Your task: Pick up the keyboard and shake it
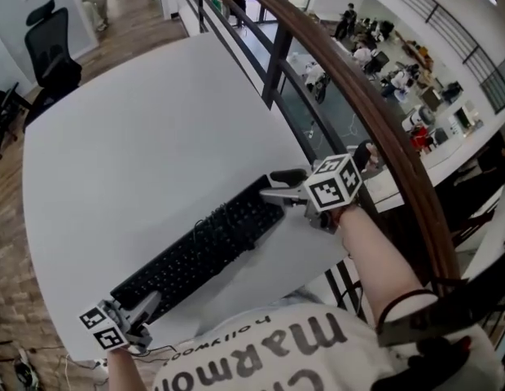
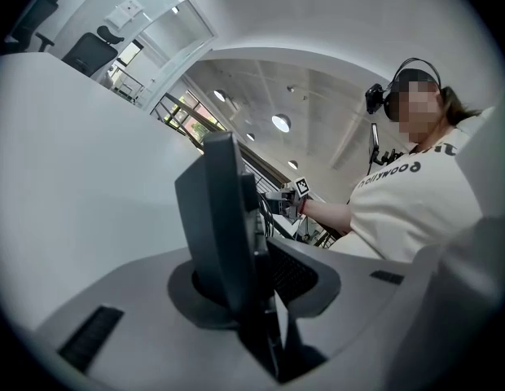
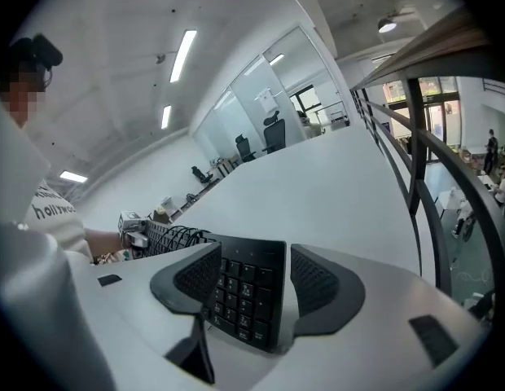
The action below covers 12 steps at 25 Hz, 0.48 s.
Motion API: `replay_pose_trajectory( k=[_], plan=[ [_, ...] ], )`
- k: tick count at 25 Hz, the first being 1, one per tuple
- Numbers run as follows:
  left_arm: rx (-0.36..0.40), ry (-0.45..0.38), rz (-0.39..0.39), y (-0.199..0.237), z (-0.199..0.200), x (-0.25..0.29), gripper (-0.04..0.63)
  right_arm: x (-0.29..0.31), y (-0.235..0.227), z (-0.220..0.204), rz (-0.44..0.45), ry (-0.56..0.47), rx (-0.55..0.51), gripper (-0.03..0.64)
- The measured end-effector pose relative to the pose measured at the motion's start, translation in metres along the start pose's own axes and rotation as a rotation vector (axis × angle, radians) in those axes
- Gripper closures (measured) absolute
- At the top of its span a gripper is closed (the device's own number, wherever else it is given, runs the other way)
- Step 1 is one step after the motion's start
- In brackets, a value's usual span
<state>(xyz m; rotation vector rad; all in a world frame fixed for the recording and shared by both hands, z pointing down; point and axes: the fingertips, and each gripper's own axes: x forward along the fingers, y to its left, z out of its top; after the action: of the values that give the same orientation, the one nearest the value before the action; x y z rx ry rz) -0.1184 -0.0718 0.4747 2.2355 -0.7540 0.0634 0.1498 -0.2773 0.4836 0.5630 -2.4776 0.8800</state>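
While the keyboard (image 1: 205, 251) is lying slantwise on the white surface (image 1: 138, 137), with that surface's near rim running just beside its long front edge, only one of its ends is being held. The left tongs (image 1: 148, 301) are clenching its left end, pinching the thin edge between the pads. The right tongs (image 1: 275, 186) are standing released astride its number-pad end, with keys showing between the jaws and neither pad pressing. Beyond that same end a dark railing (image 1: 334, 63) is running past, with a drop behind it. The risk, as I am judging it: if the lift is starting before the right tongs are closing squarely, the board is hanging from one shallow pinch, likely twisting out and sliding toward that drop under shaking.
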Motion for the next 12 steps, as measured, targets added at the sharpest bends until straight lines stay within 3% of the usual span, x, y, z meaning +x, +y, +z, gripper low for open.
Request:
replay_pose_trajectory(
  k=[7, 12],
  plan=[
    [-0.022, 0.013, 0.065, 0.008, -0.002, -0.006, 0.464, 0.023, 0.003, -0.017, 0.03, 0.123, -0.08, 0.348],
    [-0.032, 0.024, 0.099, 0.013, -0.006, -0.006, 0.433, 0.024, 0.002, -0.014, -0.034, 0.091, 0.038, 0.35]
  ],
)
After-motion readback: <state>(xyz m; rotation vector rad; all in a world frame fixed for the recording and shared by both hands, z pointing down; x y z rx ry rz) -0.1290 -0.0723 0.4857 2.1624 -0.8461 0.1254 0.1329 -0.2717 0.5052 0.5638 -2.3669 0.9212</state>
